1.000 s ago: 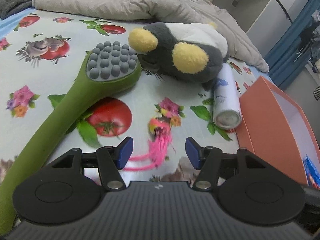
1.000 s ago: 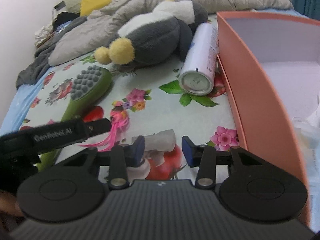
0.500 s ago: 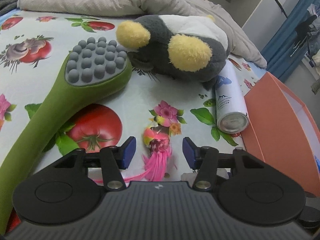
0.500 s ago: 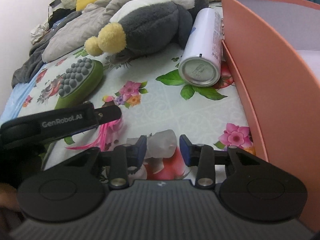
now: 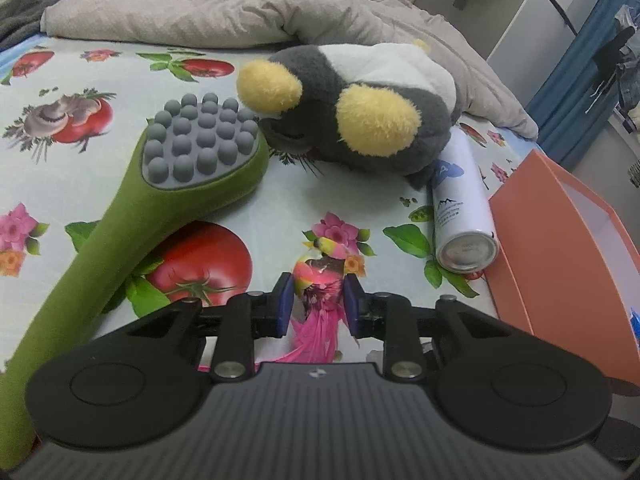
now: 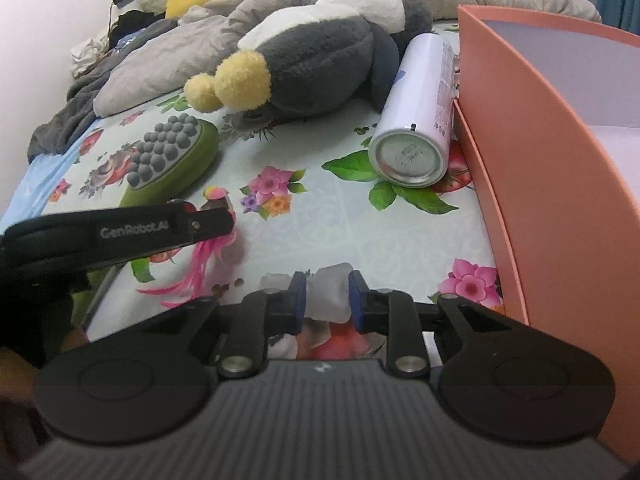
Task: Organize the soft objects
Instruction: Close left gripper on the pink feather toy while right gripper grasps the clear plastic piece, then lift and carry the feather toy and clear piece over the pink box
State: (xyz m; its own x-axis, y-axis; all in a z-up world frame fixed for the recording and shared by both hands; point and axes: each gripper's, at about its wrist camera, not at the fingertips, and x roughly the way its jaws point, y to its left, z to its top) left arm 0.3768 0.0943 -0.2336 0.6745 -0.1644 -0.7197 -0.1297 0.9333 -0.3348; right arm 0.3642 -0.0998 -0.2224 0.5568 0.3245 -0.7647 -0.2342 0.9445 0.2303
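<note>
A small pink feathered bird toy (image 5: 320,276) lies on the flowered sheet between the blue pads of my left gripper (image 5: 318,300). Its jaws are closing and the pads touch the toy's sides. In the right wrist view the same toy's pink feathers (image 6: 204,260) trail below the left gripper's fingertips (image 6: 216,222). My right gripper (image 6: 327,300) is closing on a white soft lump (image 6: 328,280), which fills the gap between its pads. A grey, white and yellow plush penguin (image 5: 360,120) (image 6: 312,64) lies farther back on the bed.
A green massager with grey knobs (image 5: 192,168) (image 6: 168,164) lies to the left. A white spray can (image 5: 460,208) (image 6: 416,120) rests against an open orange box (image 5: 560,248) (image 6: 540,160) on the right. A rumpled beige blanket (image 5: 200,12) lies behind.
Both pairs of jaws have narrowed. The left gripper's now sit around the pink bird toy, and the right gripper's have drawn in onto the white lump. Neither hand has shifted much.
</note>
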